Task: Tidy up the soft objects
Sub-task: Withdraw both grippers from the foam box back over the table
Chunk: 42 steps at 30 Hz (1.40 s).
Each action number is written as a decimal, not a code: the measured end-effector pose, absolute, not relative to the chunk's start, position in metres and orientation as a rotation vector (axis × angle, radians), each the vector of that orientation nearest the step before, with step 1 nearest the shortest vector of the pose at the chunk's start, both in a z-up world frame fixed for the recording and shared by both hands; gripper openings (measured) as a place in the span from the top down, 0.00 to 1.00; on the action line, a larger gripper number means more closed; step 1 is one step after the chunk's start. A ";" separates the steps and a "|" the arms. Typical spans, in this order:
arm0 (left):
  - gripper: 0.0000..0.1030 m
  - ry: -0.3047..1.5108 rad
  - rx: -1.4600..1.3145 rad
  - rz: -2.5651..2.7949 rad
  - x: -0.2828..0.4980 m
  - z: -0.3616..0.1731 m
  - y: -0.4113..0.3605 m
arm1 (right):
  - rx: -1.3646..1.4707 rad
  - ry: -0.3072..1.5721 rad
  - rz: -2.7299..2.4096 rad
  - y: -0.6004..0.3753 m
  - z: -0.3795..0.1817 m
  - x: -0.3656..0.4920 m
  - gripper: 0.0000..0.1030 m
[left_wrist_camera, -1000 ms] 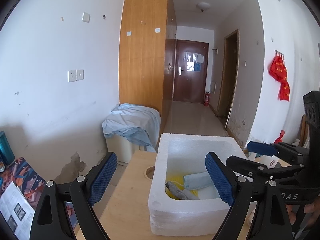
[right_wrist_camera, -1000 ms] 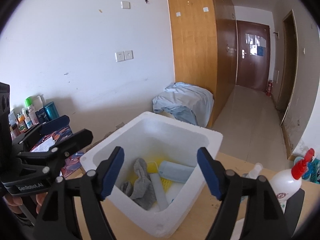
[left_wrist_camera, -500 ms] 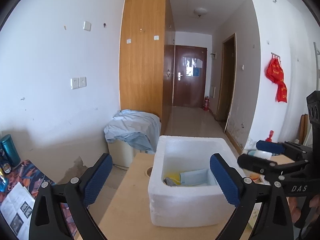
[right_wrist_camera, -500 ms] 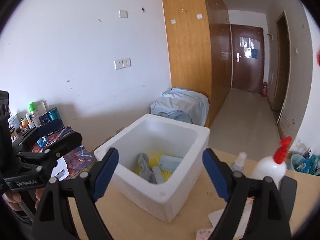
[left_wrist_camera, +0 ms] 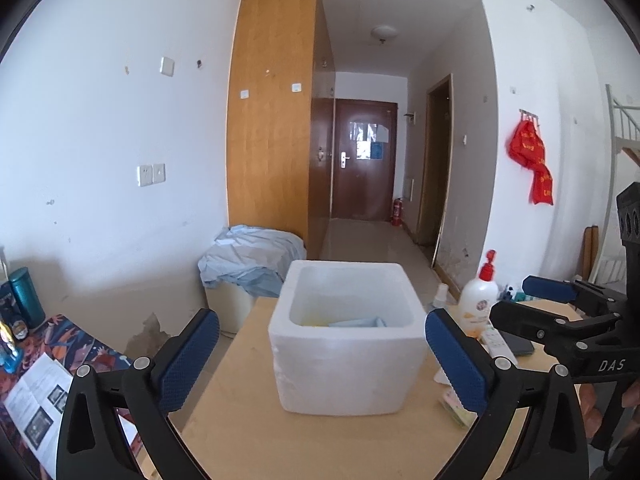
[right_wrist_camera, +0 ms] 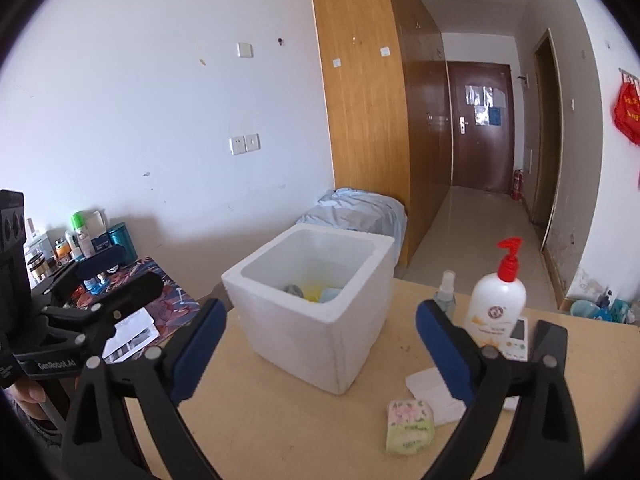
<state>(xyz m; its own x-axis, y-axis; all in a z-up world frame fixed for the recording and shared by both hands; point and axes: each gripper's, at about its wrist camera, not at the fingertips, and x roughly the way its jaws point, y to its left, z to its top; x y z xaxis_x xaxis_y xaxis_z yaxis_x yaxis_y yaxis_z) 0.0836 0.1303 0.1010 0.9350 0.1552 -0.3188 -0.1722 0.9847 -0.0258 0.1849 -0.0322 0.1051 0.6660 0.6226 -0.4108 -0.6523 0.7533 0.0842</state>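
A white foam box stands on the wooden table; it also shows in the right wrist view. Inside lie a light blue mask, something yellow and a grey sock. A green and pink tissue pack and a white folded cloth lie on the table right of the box. My left gripper is open and empty in front of the box. My right gripper is open and empty, back from the box.
A white pump bottle with red top, a small spray bottle, a remote and a dark phone stand right of the box. A side table with bottles is at left. A cloth-covered bin sits behind the table.
Both grippers have drawn back and risen from over the box, both staying open. The box now looks farther away, and the bottles and tissue pack have come into view.
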 end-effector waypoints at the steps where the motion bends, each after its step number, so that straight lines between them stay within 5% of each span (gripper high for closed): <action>1: 0.00 0.320 -0.051 0.166 0.080 0.101 0.129 | -0.067 0.430 0.723 -0.036 0.106 0.179 0.05; 21: 0.00 0.251 -0.050 0.114 0.011 0.105 0.084 | -0.040 0.317 0.689 -0.090 0.103 0.109 0.04; 42: 0.00 0.136 -0.091 0.091 -0.032 0.032 0.048 | -0.034 0.276 0.581 -0.117 0.037 0.067 0.04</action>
